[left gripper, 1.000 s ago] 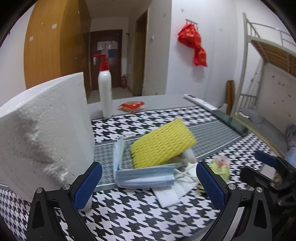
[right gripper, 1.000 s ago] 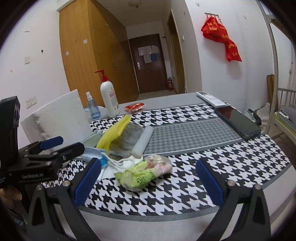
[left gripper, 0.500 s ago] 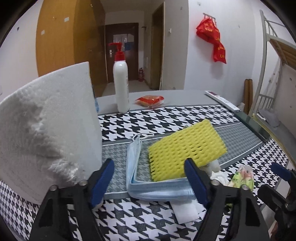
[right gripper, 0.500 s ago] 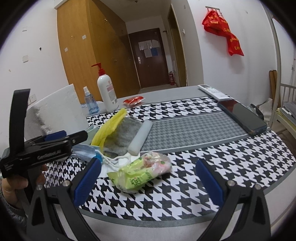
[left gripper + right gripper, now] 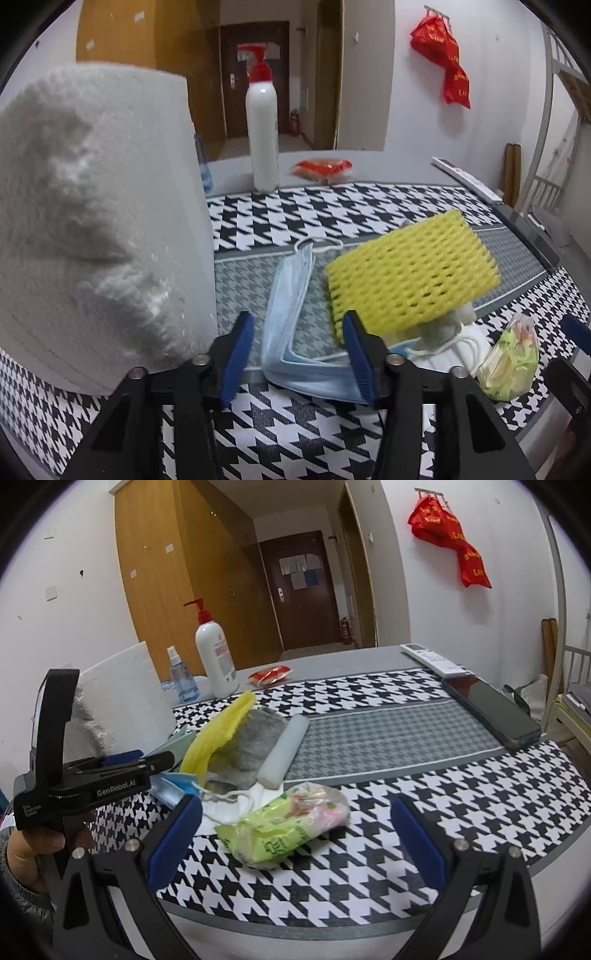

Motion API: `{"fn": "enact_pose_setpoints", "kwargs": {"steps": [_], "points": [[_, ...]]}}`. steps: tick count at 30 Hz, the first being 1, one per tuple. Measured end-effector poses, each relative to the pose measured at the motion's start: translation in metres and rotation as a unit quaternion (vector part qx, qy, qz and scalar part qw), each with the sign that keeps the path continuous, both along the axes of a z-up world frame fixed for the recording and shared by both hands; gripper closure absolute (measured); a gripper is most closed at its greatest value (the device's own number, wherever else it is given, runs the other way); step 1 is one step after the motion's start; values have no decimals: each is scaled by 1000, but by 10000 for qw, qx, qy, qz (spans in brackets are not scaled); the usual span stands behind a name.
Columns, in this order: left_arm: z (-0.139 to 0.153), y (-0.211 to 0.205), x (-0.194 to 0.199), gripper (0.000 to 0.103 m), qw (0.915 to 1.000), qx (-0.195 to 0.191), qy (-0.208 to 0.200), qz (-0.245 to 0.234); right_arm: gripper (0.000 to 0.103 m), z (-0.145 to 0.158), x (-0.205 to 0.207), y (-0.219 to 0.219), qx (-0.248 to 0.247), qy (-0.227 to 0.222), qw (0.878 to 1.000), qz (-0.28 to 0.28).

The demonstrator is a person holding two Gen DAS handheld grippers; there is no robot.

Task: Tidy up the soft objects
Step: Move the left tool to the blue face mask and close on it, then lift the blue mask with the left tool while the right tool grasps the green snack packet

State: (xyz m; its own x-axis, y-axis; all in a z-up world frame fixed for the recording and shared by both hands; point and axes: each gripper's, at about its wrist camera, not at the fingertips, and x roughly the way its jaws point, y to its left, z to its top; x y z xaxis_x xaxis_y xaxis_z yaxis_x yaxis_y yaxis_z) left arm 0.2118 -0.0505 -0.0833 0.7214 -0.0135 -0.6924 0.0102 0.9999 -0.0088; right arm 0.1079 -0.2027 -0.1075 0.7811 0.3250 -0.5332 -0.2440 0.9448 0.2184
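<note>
- Blue face masks (image 5: 291, 325) lie stacked at the lower centre of the left wrist frame, on the houndstooth surface (image 5: 369, 206), under a yellow foam net (image 5: 410, 273).
- Left hand-held gripper (image 5: 299, 354) has just been closing; its jaws are half apart around the masks' edge, pads not pressing.
- Right hand-held gripper (image 5: 295, 838) stands wide apart, before a green packet (image 5: 284, 827).

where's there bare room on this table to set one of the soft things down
Free: the grey band between the white foam roll and the dark phone, and the houndstooth cloth right of the green packet. Crowded: the left, where blue masks, yellow foam net and paper towel roll bunch.
</note>
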Motion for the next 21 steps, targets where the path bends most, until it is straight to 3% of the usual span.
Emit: {"fn": "enact_pose_setpoints", "kwargs": {"steps": [6, 13, 21], "points": [[-6, 7, 5, 64, 9995, -211, 228, -28, 0, -1, 0, 4, -44, 38, 10000, 1], [-9, 13, 6, 83, 9987, -403, 320, -16, 0, -6, 6, 10, -103, 226, 9997, 25], [-8, 15, 6, 85, 9972, -661, 276, -217, 0, -11, 10, 16, -147, 486, 9986, -114]]}}
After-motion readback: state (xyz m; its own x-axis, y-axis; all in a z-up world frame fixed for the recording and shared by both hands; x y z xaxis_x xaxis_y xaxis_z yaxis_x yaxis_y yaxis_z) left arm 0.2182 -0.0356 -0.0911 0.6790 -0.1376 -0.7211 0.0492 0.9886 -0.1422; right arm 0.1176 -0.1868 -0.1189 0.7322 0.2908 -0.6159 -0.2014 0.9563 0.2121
